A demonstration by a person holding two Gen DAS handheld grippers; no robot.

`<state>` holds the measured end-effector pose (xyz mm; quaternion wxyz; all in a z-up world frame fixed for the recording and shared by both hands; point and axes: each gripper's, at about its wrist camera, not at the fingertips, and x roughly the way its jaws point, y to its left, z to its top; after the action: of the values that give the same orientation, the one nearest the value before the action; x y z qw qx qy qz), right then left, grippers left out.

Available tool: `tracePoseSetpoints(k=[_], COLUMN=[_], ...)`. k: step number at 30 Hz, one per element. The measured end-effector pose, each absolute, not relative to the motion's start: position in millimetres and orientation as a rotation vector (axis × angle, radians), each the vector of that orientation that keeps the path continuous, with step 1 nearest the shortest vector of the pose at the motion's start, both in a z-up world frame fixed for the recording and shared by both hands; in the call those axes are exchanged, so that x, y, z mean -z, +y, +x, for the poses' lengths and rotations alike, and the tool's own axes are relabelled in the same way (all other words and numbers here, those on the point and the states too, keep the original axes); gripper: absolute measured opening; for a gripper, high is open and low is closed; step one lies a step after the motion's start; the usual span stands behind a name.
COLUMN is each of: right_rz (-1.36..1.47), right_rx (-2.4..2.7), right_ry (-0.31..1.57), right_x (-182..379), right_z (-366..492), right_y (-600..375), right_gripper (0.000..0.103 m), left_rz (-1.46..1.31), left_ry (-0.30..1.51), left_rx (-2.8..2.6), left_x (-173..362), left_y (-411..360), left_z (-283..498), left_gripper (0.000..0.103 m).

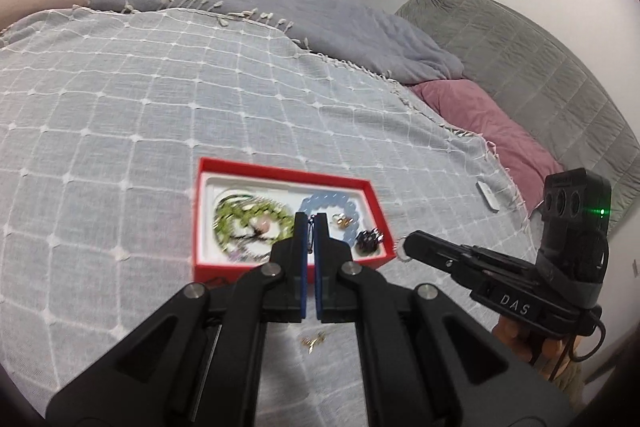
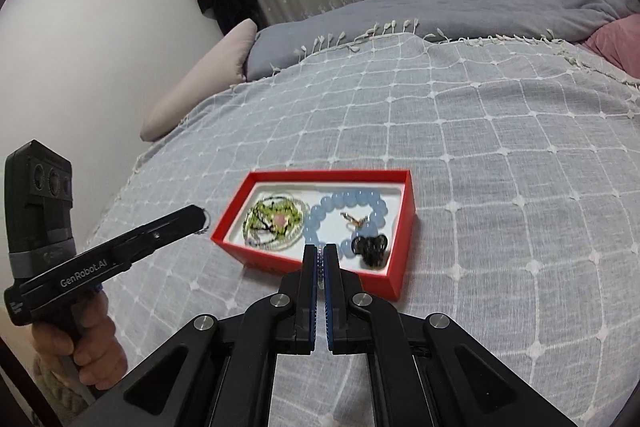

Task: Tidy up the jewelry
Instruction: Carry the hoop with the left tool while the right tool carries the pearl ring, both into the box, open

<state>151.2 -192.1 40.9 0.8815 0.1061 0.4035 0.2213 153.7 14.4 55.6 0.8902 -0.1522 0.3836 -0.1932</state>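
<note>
left wrist view: left gripper (image 1: 311,223) clamped on a thin chain (image 1: 310,241), right gripper (image 2: 319,255) clamped on a beaded strand (image 2: 319,269), both above red box (image 1: 280,263) on bed (image 1: 120,107).

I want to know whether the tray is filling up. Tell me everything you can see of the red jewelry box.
The red jewelry box is a shallow, lidless rectangle, apparently cardboard, with a white lining. It lies flat on the grey checked bedspread. Inside lie a green beaded necklace on one side, and on the other a pale blue bead bracelet ringing a small gold piece, beside a black ornament. Neither gripper touches the box.
</note>
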Motion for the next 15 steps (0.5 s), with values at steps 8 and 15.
tracePoseSetpoints(k=[8,15], right_rz=[0.266,0.306], right_rx=[-0.452,-0.461], right_ry=[0.855,0.880], right_x=[-36,-25], right_z=[183,200], right_y=[-190,-187], right_gripper=[0.003,0.003], left_rz=[-0.314,-0.294], left_ry=[0.855,0.873], left_rx=[0.444,0.457], left_x=[-35,-23], left_y=[-16,-35], left_z=[186,198], left_gripper=[0.003,0.003])
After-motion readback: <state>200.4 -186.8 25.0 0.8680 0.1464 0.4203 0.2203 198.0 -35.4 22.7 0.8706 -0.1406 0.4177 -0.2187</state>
